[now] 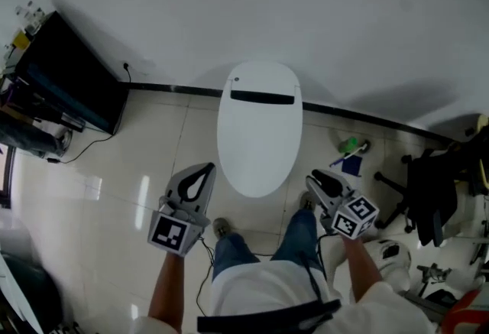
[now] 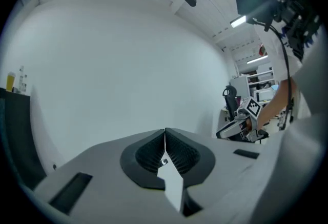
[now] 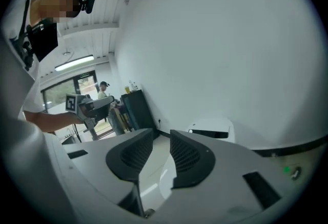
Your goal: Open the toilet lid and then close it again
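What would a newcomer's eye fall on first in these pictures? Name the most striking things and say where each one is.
The white toilet, lid down, stands mid-frame in the head view, backed against the wall. The left gripper, jaws together, and the right gripper, jaws slightly apart with nothing between them, hover on either side of its front end. A black cabinet sits at the far left.

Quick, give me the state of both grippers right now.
Left gripper: closed, jaws together, nothing between them.
Right gripper: open, jaws slightly apart, holding nothing.
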`<state>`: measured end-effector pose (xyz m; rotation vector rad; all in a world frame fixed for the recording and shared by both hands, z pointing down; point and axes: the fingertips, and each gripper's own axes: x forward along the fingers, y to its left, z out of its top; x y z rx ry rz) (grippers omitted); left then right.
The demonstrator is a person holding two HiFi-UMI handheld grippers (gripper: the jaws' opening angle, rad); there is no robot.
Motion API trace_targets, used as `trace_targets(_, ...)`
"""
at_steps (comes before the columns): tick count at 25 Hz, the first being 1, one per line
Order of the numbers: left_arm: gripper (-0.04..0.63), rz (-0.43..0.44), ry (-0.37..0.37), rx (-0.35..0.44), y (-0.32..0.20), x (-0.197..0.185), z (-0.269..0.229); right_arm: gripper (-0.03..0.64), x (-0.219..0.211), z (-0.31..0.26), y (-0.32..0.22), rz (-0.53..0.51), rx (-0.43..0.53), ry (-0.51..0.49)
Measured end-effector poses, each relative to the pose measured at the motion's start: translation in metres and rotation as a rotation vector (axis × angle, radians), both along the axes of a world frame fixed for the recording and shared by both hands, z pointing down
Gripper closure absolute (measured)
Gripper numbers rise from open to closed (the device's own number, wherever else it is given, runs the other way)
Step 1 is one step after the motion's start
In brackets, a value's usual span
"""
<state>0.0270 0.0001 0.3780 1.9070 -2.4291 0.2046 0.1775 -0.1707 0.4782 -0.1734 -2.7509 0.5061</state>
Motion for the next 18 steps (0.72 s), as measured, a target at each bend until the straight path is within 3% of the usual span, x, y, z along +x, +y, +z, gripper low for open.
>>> trace_targets(3,0.592,0.115,-0.006,-0.010,0.020,-0.012,0.016,0.506,0.005,0.033,0.041,0.135,-0.052,0.058)
trace_targets(5,0.592,0.148,0.030,0.014,0.022,-0.014,0.024,0.506,0.011,0.060,0.056,0.191,-0.149,0.083)
trace_targets(7,0.592,0.181,0.069,0.019,0.016,-0.010,0.035,0.466,0.019,0.097,0.062,0.256,-0.320,0.087)
trace_targets(9,0.592,0.226,0.090,0.011,0.006,-0.003,0.050,0.348,0.028,0.143,0.063,0.347,-0.523,0.080)
trace_targets(13,0.592,0.296,0.102,0.009,-0.017,0.013,0.096,0.265,0.038,0.244,0.056,0.507,-0.885,0.019)
trace_targets(15,0.592,0.321,0.104,-0.001,-0.028,0.021,0.126,0.224,0.033,0.293,0.053,0.543,-1.015,-0.032)
trace_targets(18,0.592,0.334,0.113,-0.018,-0.035,0.029,0.170,0.181,0.020,0.364,0.052,0.575,-1.133,-0.041)
